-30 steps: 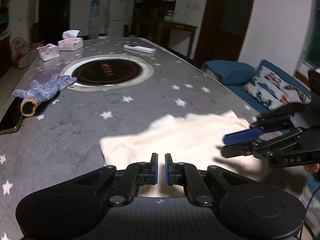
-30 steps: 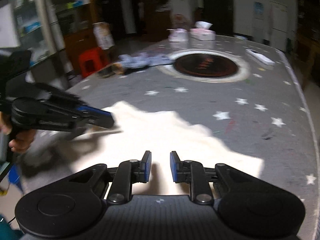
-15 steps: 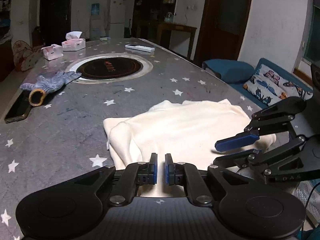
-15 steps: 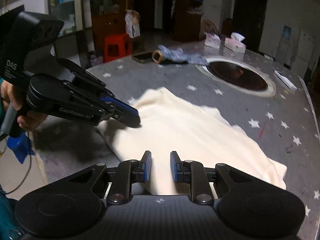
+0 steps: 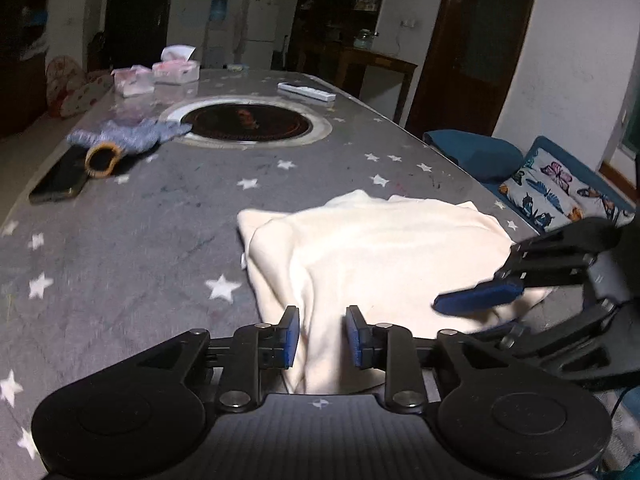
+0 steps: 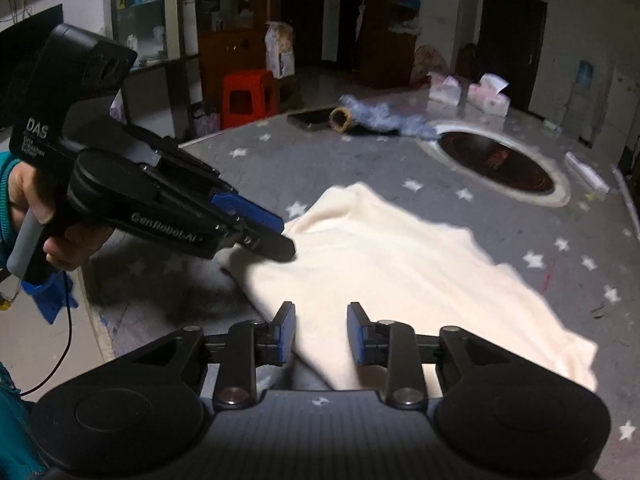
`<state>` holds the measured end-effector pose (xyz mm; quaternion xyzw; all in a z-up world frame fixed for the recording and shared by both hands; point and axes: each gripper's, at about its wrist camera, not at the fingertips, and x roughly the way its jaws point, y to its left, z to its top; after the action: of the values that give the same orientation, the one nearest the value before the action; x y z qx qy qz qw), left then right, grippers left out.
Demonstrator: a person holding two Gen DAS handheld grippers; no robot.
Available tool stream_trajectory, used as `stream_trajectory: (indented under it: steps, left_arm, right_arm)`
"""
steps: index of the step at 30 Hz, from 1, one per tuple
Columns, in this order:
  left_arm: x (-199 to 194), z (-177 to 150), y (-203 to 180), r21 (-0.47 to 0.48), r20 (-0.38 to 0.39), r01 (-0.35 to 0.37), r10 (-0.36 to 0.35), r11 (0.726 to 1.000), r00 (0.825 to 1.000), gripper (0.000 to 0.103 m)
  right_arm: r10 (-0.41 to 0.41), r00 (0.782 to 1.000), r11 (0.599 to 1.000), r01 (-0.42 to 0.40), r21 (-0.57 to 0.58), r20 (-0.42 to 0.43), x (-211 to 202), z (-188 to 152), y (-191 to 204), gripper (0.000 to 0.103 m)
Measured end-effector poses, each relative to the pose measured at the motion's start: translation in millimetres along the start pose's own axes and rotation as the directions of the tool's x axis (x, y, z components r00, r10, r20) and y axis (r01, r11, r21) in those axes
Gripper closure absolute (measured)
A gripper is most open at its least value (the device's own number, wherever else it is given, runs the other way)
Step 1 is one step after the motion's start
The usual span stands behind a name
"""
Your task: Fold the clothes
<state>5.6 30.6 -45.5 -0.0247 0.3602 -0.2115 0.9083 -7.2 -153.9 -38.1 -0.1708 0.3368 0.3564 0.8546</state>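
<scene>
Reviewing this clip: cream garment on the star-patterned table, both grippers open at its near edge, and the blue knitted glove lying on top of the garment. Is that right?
Not quite. The blue knitted glove is not on the cream garment; it lies apart, farther up the table beside the round inset, as the left wrist view shows. The left gripper and right gripper are open at the garment's near edge.

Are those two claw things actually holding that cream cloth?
No. Both the left gripper and right gripper have their fingers apart, over the cream garment; nothing is gripped.
</scene>
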Motion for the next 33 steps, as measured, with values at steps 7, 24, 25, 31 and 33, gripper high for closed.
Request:
stream_trajectory:
  steps: [7,24,25,31,33]
  left_arm:
    - [-15.0,0.7,14.6,-0.051,0.039,-0.008,0.01,0.999,0.999,0.07]
    - [-12.5,10.7,45.7,-0.295,-0.004,-0.016,0.015,0.955,1.0,0.032]
    - [-10.1,11.7,45.2,-0.307,-0.012,-0.016,0.013,0.952,1.0,0.031]
    - [1.8,17.5,44.9,-0.405,-0.038,0.018,-0.036,0.914,0.999,0.025]
    - [4.6,19.0,44.4,-0.435,-0.042,0.027,-0.05,0.9,0.998,0.023]
  right_arm:
    - [0.005,1.0,0.999,-0.005,-0.054,0.009,1.4,8.9,13.3,0.074]
    - [-0.012,1.0,0.967,0.012,-0.256,0.002,43.2,24.8,63.0,0.064]
    - [-0.019,1.0,0.967,0.019,-0.254,0.001,44.7,24.6,63.3,0.071]
    - [0.002,1.0,0.993,0.002,-0.12,0.029,35.3,27.6,44.4,0.087]
    - [0.011,0.999,0.996,-0.007,-0.089,0.044,29.8,28.1,39.1,0.088]
